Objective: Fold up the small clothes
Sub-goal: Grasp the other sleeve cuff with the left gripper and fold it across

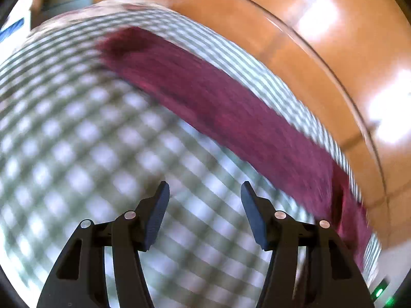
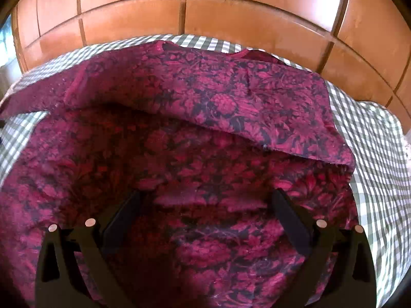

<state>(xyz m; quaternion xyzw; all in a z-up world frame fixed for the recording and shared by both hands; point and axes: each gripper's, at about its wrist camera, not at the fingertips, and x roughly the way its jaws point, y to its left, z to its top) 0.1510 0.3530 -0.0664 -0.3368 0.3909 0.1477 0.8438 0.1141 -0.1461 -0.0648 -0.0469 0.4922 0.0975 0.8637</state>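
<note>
My left gripper (image 1: 205, 192) hangs with its fingers spread wide, nothing between them, over the green-and-white checked cloth (image 1: 77, 138); that view is blurred, and the garment (image 1: 218, 107) shows there only as a maroon band beyond the fingertips, near the cloth's far edge; my right gripper (image 2: 206, 200) is also spread apart, empty, just above the maroon floral garment (image 2: 195, 159), which lies on the checked cloth (image 2: 372, 154) with its far part folded over itself; orange-brown wooden panels (image 2: 231, 15) stand behind.
</note>
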